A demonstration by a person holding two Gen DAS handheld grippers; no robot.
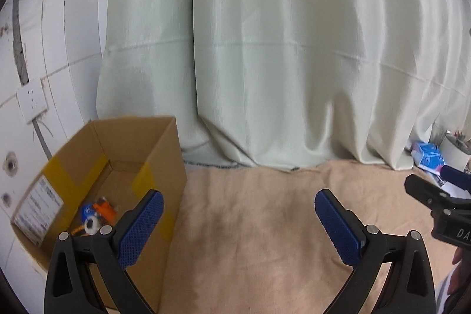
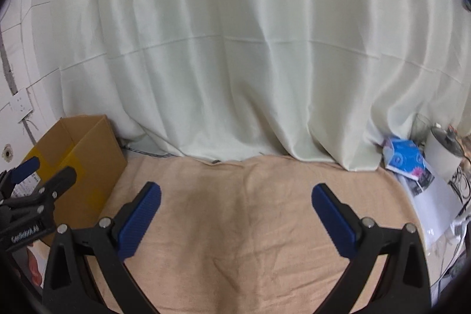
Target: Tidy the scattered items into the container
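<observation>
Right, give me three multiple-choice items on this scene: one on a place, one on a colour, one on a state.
1. Where are the small toys?
A. Inside the cardboard box
B. On the tan cloth
C. Against the curtain

2. What colour are the pads on the tongs?
A. Red
B. Blue
C. Green

3. How do the left tongs and right tongs stand?
A. Both shut on a toy
B. Left open, right shut
C. Both open and empty

Answers:
1 A, the orange, blue and white pieces lie on the box floor in the left wrist view.
2 B, all visible pads are dark blue.
3 C, each pair has a wide gap with only cloth showing between.
</observation>
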